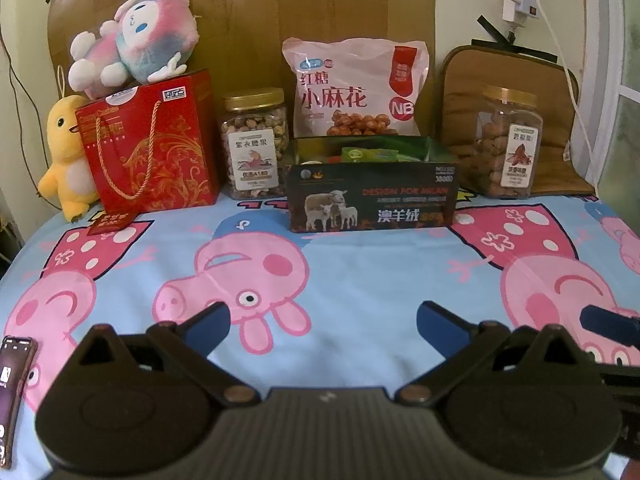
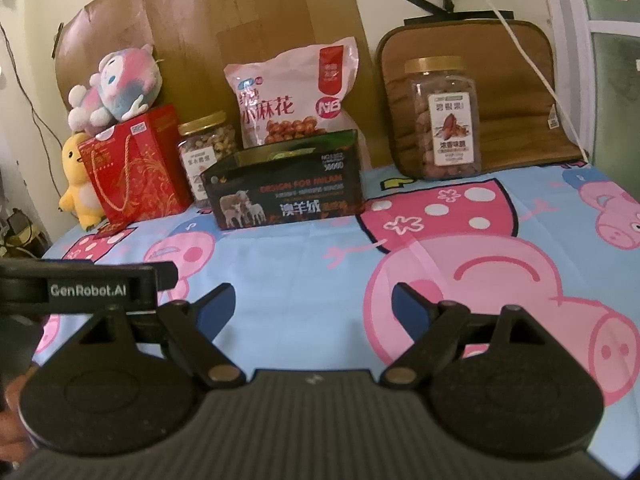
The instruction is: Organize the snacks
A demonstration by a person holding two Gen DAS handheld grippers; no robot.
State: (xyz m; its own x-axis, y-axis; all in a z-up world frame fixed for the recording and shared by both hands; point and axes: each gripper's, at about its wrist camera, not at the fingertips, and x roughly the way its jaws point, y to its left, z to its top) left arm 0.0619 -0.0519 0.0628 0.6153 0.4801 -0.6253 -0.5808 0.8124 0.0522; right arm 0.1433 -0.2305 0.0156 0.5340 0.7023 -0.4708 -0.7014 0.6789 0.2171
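A dark open box [image 1: 374,204] [image 2: 286,196] printed with sheep stands at the back of the table, with small snack packets [image 1: 370,155] inside. Behind it leans a pink snack bag [image 1: 356,88] [image 2: 298,92]. A gold-lidded nut jar [image 1: 255,142] [image 2: 206,152] stands left of the box, and a second jar [image 1: 510,142] [image 2: 444,118] stands to its right. My left gripper [image 1: 322,324] hovers open over the cloth near the front edge, holding nothing. My right gripper [image 2: 312,304] is open and empty as well, beside the left one.
A red gift bag [image 1: 150,144] [image 2: 134,168] stands at the back left with a pink plush [image 1: 134,46] on top and a yellow plush [image 1: 66,156] beside it. A brown cushion [image 2: 504,92] leans at the back right. A phone [image 1: 12,392] lies at the front left.
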